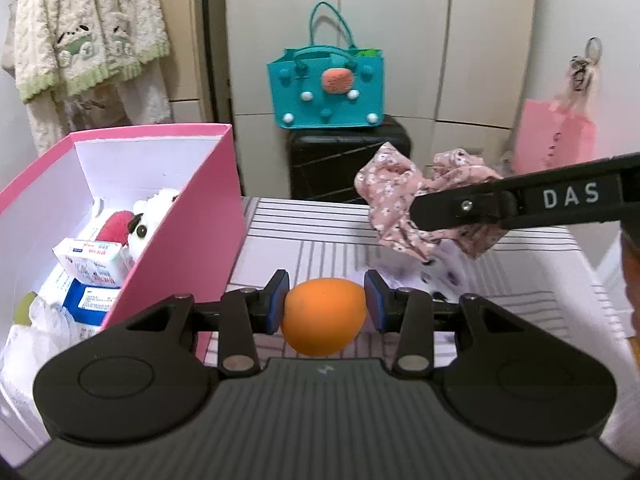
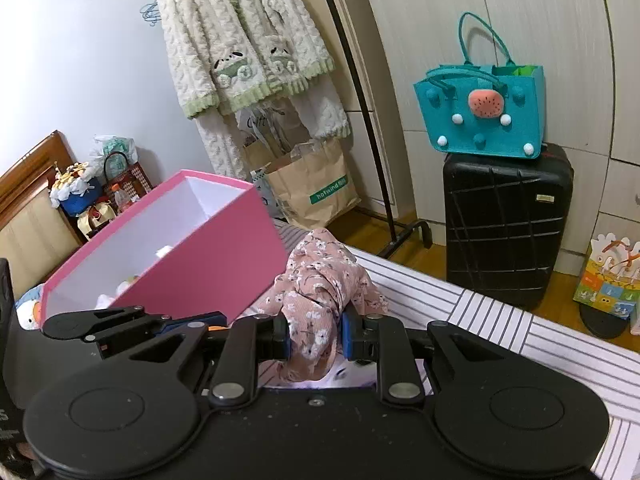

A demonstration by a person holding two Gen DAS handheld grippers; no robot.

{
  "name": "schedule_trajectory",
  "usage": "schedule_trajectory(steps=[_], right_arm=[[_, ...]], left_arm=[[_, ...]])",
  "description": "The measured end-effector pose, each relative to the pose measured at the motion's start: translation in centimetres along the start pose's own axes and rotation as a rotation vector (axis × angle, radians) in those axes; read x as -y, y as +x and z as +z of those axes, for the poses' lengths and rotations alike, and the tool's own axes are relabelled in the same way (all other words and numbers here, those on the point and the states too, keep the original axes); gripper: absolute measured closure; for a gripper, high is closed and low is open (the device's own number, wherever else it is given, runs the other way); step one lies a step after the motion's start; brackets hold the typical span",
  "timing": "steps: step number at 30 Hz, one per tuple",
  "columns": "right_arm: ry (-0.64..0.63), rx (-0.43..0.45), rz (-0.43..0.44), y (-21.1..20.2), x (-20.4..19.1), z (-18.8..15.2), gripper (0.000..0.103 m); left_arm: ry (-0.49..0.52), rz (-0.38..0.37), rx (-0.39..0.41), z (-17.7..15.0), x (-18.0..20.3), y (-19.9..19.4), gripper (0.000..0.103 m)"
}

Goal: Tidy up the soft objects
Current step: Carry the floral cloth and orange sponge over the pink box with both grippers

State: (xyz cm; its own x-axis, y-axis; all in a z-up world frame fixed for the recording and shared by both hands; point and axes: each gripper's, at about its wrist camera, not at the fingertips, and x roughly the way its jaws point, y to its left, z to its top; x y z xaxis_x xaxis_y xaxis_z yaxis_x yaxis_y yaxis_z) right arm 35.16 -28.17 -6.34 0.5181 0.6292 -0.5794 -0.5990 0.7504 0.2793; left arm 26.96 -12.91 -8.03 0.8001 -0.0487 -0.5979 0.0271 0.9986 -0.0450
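Judging by the pink box (image 1: 120,216) at the left, already holding a plush toy (image 1: 154,216) and tissue packs (image 1: 90,264), sorting looks well along: left claw (image 1: 326,304) clamps an orange ball (image 1: 322,320), right claw (image 2: 316,338) pinches floral cloth (image 2: 320,300), both above the striped bed (image 1: 312,236).

The ball (image 1: 323,322) was plain orange, held between blue pads (image 1: 278,300). The scrunched cloth (image 2: 320,304) was dusty pink with small white flowers. The box (image 1: 192,216) was bright pink outside, white within. The bedsheet (image 2: 520,320) was pale with thin dark stripes. The bag (image 2: 480,112) was teal with white pompoms, on a black suitcase (image 2: 504,224).
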Motion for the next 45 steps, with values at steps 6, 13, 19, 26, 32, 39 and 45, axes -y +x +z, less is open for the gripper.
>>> schedule_trajectory(steps=[6,13,19,26,32,39,45], right_arm=[[0.019,-0.035,-0.048,-1.8,-2.1,-1.2,0.078],[0.08,-0.12,-0.049,-3.3,-4.2,-3.3,0.077],[0.071,-0.147,-0.053,-4.9,-7.0,-5.4,0.077],[0.032,-0.154,-0.073,-7.1,-10.4,-8.1,0.077],[-0.001,-0.16,-0.073,-8.7,-13.3,-10.1,0.077],[-0.009,-0.173,0.008,-10.2,-16.5,-11.1,0.077],[0.025,-0.169,0.1,-10.5,-19.0,-11.0,0.077]], left_arm=[[0.04,-0.082,-0.041,-0.6,-0.7,-2.8,0.062],[0.098,-0.179,-0.082,-1.6,-1.4,-6.0,0.062],[0.107,-0.263,-0.125,-2.7,-2.4,-8.2,0.062],[0.139,-0.332,-0.197,-4.8,-4.2,-10.3,0.062],[0.162,-0.364,-0.257,-5.6,-6.1,-12.3,0.062],[0.234,-0.375,-0.338,-5.3,-8.7,-15.8,0.061],[0.235,-0.355,-0.331,-4.1,-12.2,-19.0,0.061]])
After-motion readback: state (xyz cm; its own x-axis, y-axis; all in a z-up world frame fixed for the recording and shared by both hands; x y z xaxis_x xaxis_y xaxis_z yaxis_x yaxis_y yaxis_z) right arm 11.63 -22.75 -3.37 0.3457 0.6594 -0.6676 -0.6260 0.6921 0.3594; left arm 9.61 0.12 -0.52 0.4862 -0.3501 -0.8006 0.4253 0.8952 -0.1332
